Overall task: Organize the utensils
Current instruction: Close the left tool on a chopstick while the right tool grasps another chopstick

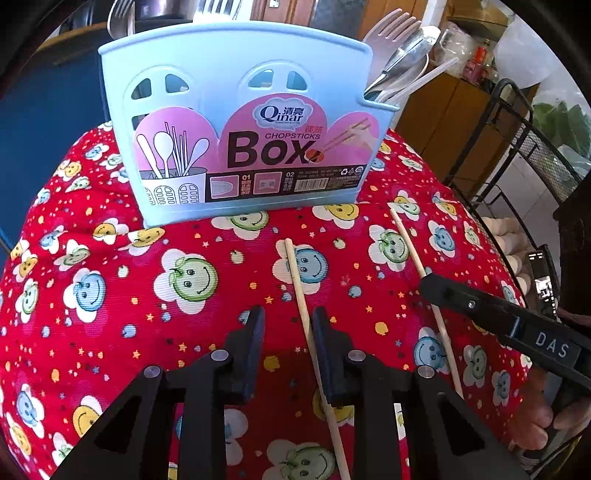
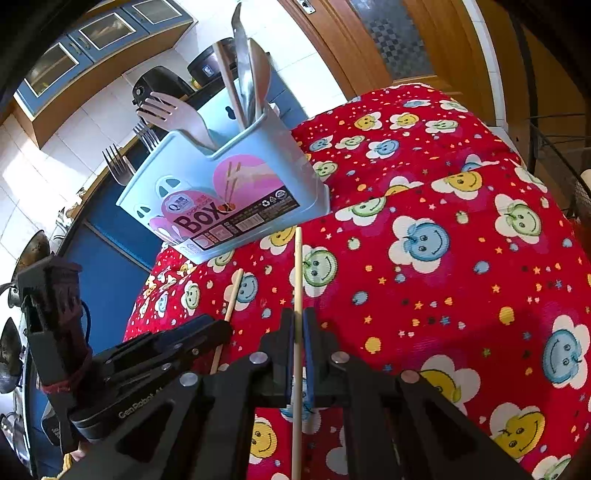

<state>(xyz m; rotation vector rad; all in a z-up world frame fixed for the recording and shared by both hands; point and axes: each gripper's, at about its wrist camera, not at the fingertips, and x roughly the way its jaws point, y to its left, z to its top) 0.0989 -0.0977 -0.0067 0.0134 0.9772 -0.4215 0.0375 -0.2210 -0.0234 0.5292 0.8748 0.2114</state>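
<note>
I am steering two handheld black grippers over a table covered in a red cloth printed with smiling flowers. At the far edge of the cloth stands a pale blue plastic utensil holder with a pink label reading "Chopsticks Box". It already holds cutlery: metal forks rise behind its left side, and a pale pink plastic fork and metal spoons lean out of the small compartment at its right end. I judge that most of the sorting is done. What is left, as far as I can see, is two thin pale wooden chopsticks lying on the cloth in front of the holder, near each other and roughly parallel. The left chopstick runs between the fingers of my left gripper, whose jaws stand apart, the stick resting just beside the right finger, not yet squeezed. The right chopstick runs between the fingers of my right gripper, whose jaws are drawn in close on either side of it; they look closed on the stick, though I cannot be certain the pads press it. Both sticks still need lifting and dropping into the holder; I cannot see any other loose utensil on the cloth.
</note>
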